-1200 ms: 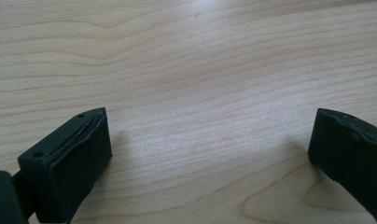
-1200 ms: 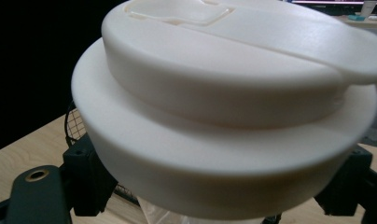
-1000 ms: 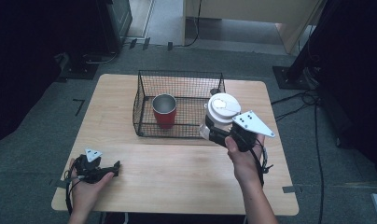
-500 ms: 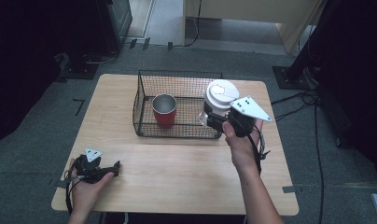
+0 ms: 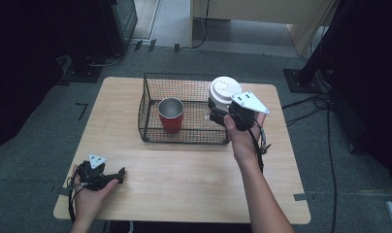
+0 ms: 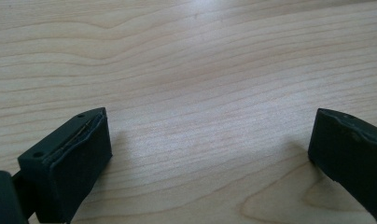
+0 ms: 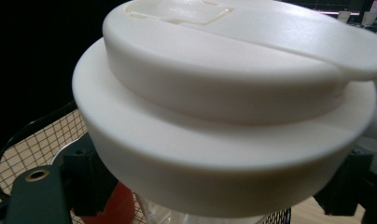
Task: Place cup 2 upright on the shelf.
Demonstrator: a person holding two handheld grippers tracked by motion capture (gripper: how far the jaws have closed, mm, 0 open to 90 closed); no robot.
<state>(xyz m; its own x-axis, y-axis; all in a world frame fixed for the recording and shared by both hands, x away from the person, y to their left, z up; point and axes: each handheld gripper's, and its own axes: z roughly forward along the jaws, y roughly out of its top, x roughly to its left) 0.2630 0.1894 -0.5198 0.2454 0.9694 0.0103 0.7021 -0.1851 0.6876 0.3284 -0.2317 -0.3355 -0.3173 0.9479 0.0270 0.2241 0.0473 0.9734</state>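
High view, from the near edge outward: a person's left hand [image 5: 89, 194] rests at the front left corner of the wooden surface [image 5: 184, 174], holding the left gripper [image 5: 117, 175] flat on the wood with its grey three-cornered plate on top. Left gripper view shows its two black jaws spread wide, with bare wood grain between them and nothing held.

Farther in and to the right, the person's right forearm reaches forward over the surface, and the right hand [image 5: 242, 138] holds the right gripper [image 5: 214, 112] raised at the right end of a black wire basket [image 5: 150, 97]. That gripper carries a cup with a white lid [image 5: 225, 90], held upright over the basket's right side. In the right gripper view the white lid [image 7: 224, 93] looms close, and the black jaws sit on either side of the clear cup body below it, pinching the cup; basket mesh and a patch of red show underneath.

Inside the basket, towards its left half, a red cup [image 5: 171, 115] with a silvery inside stands upright, apart from the held cup. The basket sits on the far middle of the surface.

Beyond the surface lies grey floor, with black cables [image 5: 325, 104] trailing at the right and dark stands behind.
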